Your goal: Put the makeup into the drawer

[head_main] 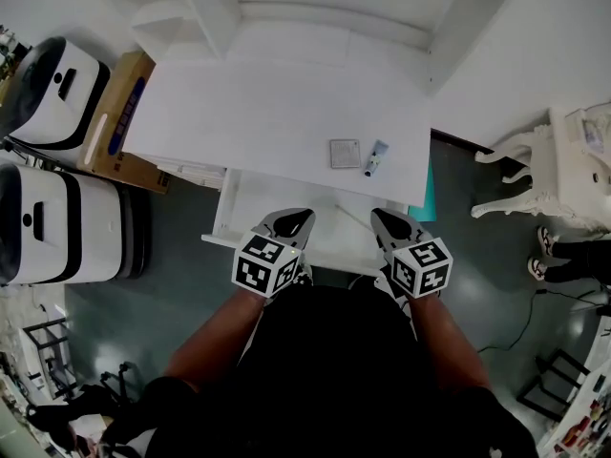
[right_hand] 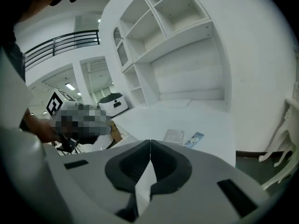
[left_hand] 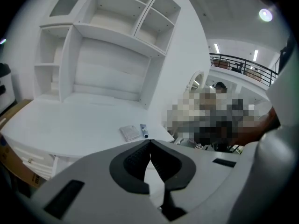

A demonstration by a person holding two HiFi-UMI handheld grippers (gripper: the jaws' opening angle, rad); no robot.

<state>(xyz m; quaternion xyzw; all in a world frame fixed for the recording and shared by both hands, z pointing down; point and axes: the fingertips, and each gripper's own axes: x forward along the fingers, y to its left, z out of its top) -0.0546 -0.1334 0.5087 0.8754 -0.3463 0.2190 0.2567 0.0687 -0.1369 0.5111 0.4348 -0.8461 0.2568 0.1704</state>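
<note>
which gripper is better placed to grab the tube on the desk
Right, probably: the right gripper sits just below the tube in the head view, the left gripper further aside. Both are shut and empty.

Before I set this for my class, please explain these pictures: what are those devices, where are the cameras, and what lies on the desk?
There is no robot here. A person holds a two-jawed tool in each hand: the left gripper and the right gripper. The marker cubes belong to them. One picture comes from a camera on the person's head, looking down. The other two come from cameras riding on each gripper. On the white desk lie a flat square compact and a small tube. Below the desk's front edge, a drawer stands open. Both pairs of jaws are shut and hold nothing.
</note>
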